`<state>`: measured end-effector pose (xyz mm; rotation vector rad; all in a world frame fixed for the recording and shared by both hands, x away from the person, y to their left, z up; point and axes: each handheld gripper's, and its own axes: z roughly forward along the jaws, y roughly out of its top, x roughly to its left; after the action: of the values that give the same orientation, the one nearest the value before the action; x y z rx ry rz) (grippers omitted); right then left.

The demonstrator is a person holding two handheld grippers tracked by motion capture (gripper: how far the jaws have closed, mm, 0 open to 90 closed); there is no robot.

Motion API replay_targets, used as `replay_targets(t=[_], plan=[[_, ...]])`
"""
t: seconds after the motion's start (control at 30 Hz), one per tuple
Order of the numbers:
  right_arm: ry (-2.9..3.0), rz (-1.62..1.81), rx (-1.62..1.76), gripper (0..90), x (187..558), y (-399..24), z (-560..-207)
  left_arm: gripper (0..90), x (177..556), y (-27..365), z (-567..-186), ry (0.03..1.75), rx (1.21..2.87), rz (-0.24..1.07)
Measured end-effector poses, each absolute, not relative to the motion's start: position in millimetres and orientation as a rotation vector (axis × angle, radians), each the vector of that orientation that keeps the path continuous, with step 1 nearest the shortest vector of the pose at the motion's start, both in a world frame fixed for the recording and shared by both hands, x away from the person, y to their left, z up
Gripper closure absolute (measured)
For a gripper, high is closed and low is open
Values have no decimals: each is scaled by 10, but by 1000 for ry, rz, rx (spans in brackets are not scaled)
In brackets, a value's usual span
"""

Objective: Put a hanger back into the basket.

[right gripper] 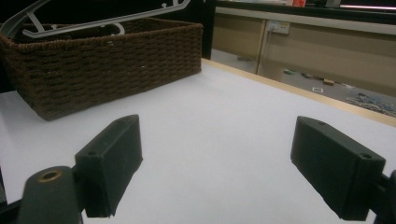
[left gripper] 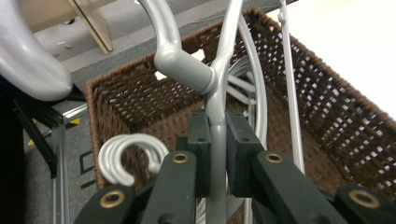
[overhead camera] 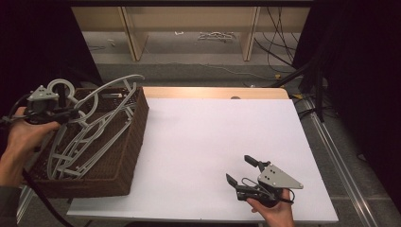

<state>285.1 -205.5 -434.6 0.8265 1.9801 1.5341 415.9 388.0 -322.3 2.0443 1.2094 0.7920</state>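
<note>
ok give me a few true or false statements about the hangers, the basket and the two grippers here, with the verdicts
1. The left gripper is shut on a grey hanger. True.
2. The right gripper holds a hanger. False: its jaws stand open with nothing between them, over the white table.
3. The brown wicker basket sits at the table's left side. True.
4. The basket is empty. False: several grey hangers lie in it, some sticking out above its rim.
5. The hangers are made of dark wood. False: they are light grey, with curved hooks.
</note>
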Motion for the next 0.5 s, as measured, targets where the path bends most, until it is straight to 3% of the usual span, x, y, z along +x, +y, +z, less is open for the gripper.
replay_targets(t=[0.5], plan=[[1979,1540,800,175,2871,-2055,-4357,819,4168,3952,-3372,1235,2023,800]])
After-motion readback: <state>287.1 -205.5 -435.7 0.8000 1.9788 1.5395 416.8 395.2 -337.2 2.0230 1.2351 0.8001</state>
